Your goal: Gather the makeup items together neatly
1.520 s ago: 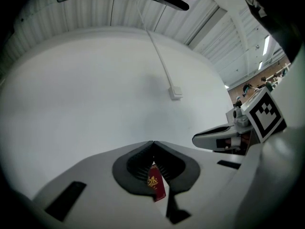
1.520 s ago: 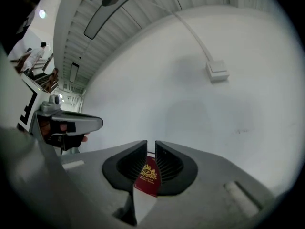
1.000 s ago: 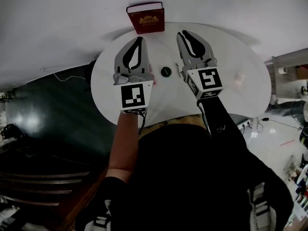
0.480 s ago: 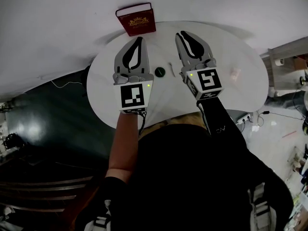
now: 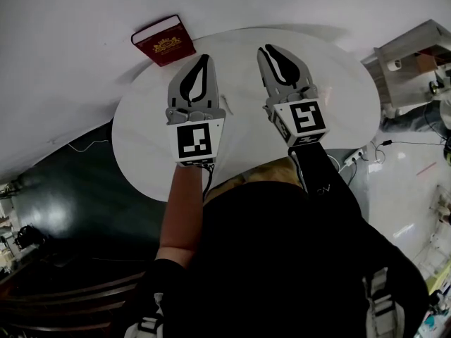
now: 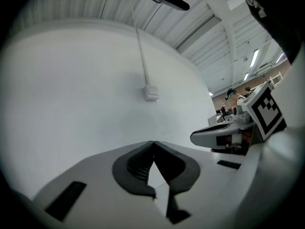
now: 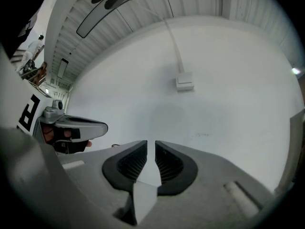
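Note:
No makeup item shows in any view. Both grippers hover level over the round white table [image 5: 141,136], side by side and pointing at the wall. My left gripper [image 5: 205,58] [image 6: 153,142] is shut, tips touching, with nothing between them. My right gripper [image 5: 267,48] [image 7: 150,143] stands open by a narrow slit, and only the white wall shows through it. Each gripper view also catches the other gripper at its side: the right one [image 6: 224,136], the left one [image 7: 78,128].
A dark red box with a gold crest [image 5: 163,41] lies at the table's far left edge. A white wall with a cable duct and small socket box [image 6: 151,93] [image 7: 184,82] fills both gripper views. A pale shelf unit [image 5: 416,51] stands at the right, dark floor at the left.
The head view has swung: table and red box slid left in the picture. The small dark round item and the white stick between the grippers have gone out of sight. The jaws look unchanged.

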Tool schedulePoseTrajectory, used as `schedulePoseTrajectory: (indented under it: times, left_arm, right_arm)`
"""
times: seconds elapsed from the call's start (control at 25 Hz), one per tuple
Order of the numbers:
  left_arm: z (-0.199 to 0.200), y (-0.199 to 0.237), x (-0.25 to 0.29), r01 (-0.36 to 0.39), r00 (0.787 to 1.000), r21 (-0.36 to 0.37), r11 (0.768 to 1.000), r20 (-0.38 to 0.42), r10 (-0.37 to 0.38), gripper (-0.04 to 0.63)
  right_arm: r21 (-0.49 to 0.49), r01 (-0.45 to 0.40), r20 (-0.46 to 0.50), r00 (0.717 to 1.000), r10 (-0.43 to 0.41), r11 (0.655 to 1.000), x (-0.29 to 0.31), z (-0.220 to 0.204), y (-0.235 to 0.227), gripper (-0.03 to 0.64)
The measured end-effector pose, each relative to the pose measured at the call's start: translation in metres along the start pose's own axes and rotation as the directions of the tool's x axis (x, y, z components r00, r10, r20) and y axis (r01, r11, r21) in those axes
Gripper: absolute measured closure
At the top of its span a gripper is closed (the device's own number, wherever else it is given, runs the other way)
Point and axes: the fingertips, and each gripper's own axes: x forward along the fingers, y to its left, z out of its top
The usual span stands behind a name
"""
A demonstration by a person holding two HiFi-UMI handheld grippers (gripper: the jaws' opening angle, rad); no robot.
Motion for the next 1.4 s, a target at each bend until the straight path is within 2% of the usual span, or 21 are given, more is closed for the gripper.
schedulePoseTrajectory:
  times: [0.48, 0.96, 1.2, 1.4]
  left_arm:
    - [0.004, -0.091, 0.058, 0.162, 0.986, -0.034, 0.986, 0.035, -0.160, 0.586]
    - [0.000, -0.186, 0.105, 0.340, 0.940, -0.057, 0.939, 0.050, -0.338, 0.586]
    - [-0.008, -0.215, 0.118, 0.386, 0.922, -0.075, 0.919, 0.030, -0.385, 0.586]
    - [-0.007, -0.225, 0.123, 0.399, 0.917, -0.060, 0.915, 0.027, -0.398, 0.586]
  right_arm:
    - [-0.018, 0.167, -0.008, 0.986, -0.167, 0.986, -0.054, -0.002, -0.092, 0.575]
    - [-0.018, 0.331, -0.044, 0.943, -0.331, 0.944, -0.113, -0.021, -0.172, 0.575]
    - [-0.007, 0.377, -0.081, 0.923, -0.377, 0.926, -0.134, -0.034, -0.197, 0.575]
    - [0.041, 0.390, -0.136, 0.914, -0.382, 0.920, -0.138, -0.055, -0.208, 0.575]
